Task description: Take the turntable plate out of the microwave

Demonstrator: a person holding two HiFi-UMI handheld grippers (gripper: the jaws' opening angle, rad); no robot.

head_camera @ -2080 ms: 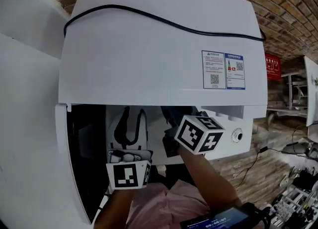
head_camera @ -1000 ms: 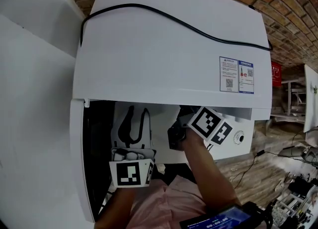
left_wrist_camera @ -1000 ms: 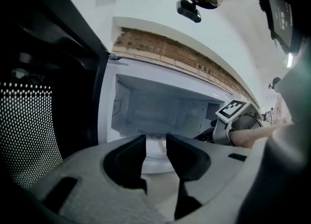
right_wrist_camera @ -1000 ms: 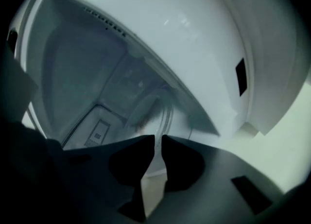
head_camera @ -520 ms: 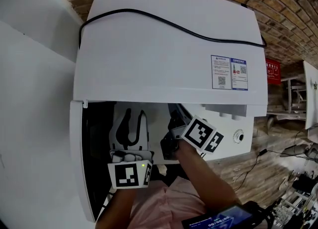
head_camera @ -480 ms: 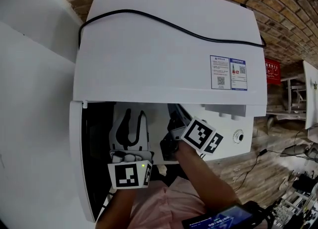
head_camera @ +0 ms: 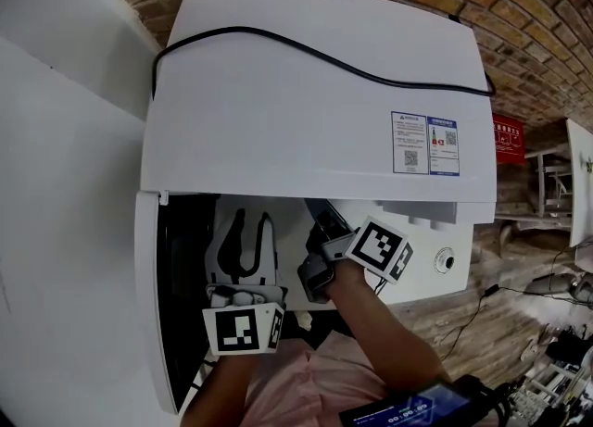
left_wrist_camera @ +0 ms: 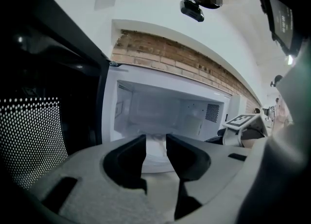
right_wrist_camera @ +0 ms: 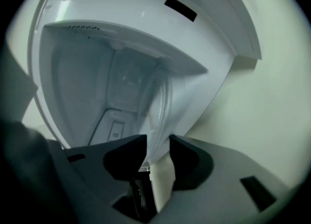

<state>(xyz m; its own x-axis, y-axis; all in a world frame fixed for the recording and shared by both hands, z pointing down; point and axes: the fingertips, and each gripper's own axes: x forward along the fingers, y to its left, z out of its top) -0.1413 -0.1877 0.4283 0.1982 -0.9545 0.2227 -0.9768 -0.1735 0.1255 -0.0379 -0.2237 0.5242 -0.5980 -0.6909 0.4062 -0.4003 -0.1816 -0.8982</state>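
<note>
Closest in is a pink sleeve point(head_camera: 306, 383), with both grippers poking into the open microwave point(head_camera: 306, 110). The left gripper point(left_wrist_camera: 155, 143) has its 2 jaws apart with nothing in them, just beside the dark door point(head_camera: 176, 295). The right gripper point(right_wrist_camera: 158, 143) is opening up, and the rim of the glass turntable plate point(right_wrist_camera: 163, 104), inside the cavity, sits in the gap. Compared to 1 second back, the right one has rolled and slid a bit left; the left hasn't budged. A black cable point(head_camera: 324, 50) runs across the top, with a brick wall point(head_camera: 519, 8) behind and wooden floor point(head_camera: 491, 309) at lower right.
</note>
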